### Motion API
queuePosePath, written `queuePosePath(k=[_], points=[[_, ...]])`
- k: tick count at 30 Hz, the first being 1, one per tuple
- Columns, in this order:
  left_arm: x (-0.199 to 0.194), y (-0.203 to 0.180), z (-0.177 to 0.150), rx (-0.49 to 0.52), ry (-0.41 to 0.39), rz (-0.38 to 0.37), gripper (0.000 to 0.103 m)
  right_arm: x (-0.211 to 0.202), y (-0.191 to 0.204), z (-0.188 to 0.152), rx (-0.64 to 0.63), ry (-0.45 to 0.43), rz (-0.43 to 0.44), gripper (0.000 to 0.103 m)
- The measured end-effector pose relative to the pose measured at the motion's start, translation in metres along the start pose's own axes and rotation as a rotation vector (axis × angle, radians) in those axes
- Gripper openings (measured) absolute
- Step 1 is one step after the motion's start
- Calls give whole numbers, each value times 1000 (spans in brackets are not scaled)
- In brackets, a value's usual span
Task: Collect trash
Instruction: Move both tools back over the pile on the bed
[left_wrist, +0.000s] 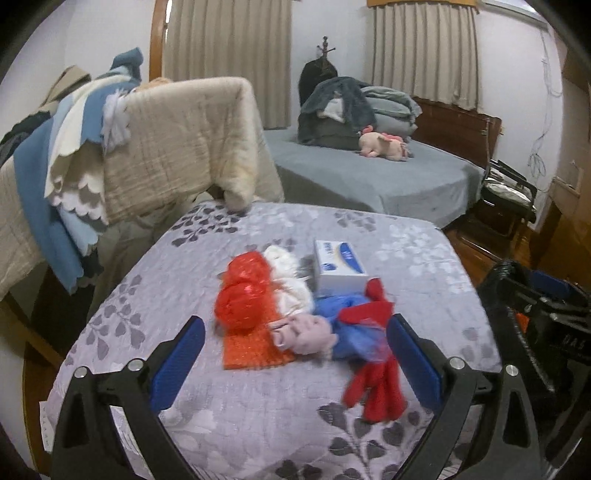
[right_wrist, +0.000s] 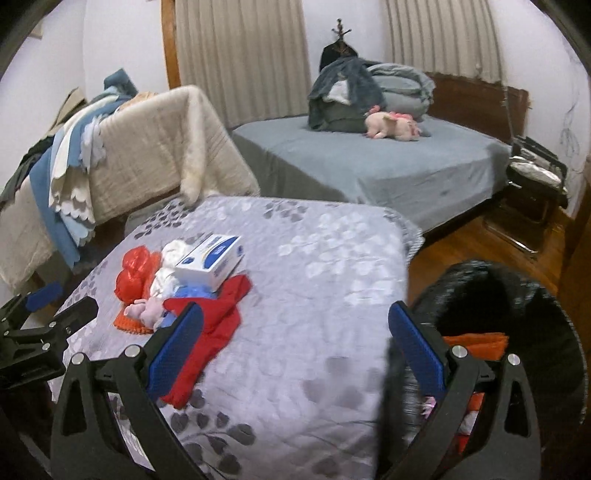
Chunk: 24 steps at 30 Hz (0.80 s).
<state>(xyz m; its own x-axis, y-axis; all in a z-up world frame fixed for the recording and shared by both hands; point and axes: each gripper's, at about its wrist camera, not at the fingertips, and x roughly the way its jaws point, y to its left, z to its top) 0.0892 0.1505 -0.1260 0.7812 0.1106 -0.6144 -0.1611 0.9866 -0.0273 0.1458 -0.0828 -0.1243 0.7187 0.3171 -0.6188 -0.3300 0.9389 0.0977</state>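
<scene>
In the left wrist view the left gripper stands with its blue-padded fingers spread wide, low in the frame, over a table covered in a grey leaf-print cloth. The trash pile sits at the centre of the frame, just ahead of and between the fingertips, none of it gripped: a crumpled red plastic bag at centre left, a white wad touching it on the right, an orange textured pad under the bag's near edge, a pale pink crumpled piece lying on the pad's right end, a blue plastic piece beside that, and a red fabric item (blurred, its shape hard to read) draped right by the right-hand finger. A white and blue box stands behind the pile, touching it. In the right wrist view the right gripper is likewise wide apart and holds nothing; its left-hand finger overlaps the red fabric in the picture, while the pile lies in the left middle of the frame, beyond that finger. At lower right of that frame a black bag gapes open beside the table edge, with orange material inside it, behind the right-hand finger. A bed with a grey sheet fills the upper right.
</scene>
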Motion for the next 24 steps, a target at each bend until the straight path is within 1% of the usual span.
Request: queuePosePath(k=[6,12,13,17,22,24], points=[[15,13,-6,-10,26,8,97,36,27,-6,-38,47,25,97],[25,22,-9,-12,42,8,96,61,39,-16,-48,92,34,96],[27,23,-9,-11,44,9,96,64,40,-18,-48,98,36,95],[34,29,-12,-21,56,11,96,76,43,-22,-51,128,52,84],[39,32,-14,-20,66,13,96,91,50,-24,-56,159,75,80],[40,32,-15,-19,67,13,96,97,54,-26,-61,175,87,75]])
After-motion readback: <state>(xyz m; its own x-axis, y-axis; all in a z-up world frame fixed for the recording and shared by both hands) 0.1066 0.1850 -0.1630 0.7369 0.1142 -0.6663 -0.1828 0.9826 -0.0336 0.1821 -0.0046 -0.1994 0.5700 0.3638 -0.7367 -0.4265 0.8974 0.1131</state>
